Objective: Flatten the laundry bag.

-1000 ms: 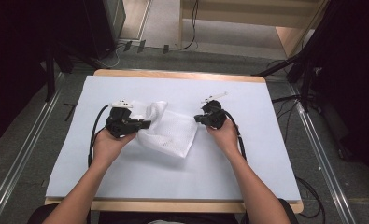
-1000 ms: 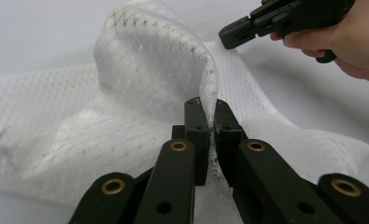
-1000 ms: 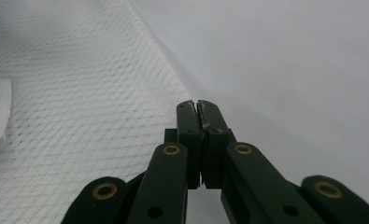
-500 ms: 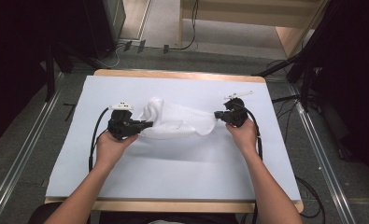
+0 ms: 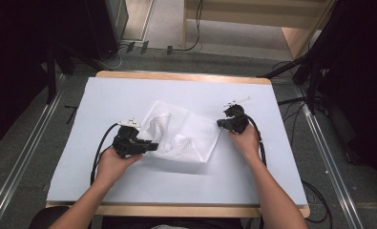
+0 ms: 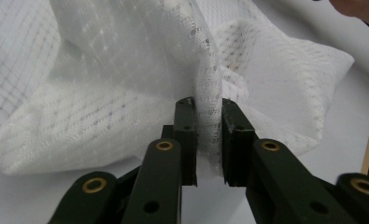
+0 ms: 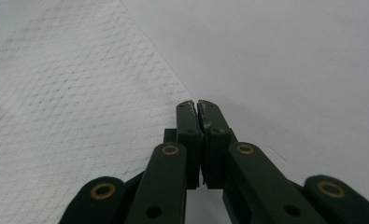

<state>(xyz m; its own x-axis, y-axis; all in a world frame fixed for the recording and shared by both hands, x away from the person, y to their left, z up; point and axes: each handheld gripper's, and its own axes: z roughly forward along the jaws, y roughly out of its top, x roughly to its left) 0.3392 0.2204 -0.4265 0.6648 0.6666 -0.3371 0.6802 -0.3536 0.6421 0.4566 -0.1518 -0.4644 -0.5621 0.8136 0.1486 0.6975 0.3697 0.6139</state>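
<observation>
Since the half-second-old picture the white mesh fabric bag [image 5: 181, 136] has gone from a stretched band between the two hands to a slack, rumpled heap, and both hands have come lower and nearer the person. The left black two-jaw gripper [image 5: 150, 144] has just been opening its jaws; in the left gripper view a gathered fold of the mesh [image 6: 209, 116] runs up between the parted pads, which no longer pinch it hard. The right black two-jaw gripper [image 5: 220, 123] has its jaws pressed together; in the right gripper view the tips [image 7: 197, 108] meet at the very corner of the bag [image 7: 70, 107], and whether a thread of mesh is caught there cannot be told. Both forearms come in from the near edge, hands wrapped over the gripper bodies, jaws pointing inward toward each other. The bag lies mid-table on the pale blue-white sheet [image 5: 253, 191] covering the wooden-edged table [image 5: 186, 75]. Beyond lie grey floor, cables and dark equipment.
</observation>
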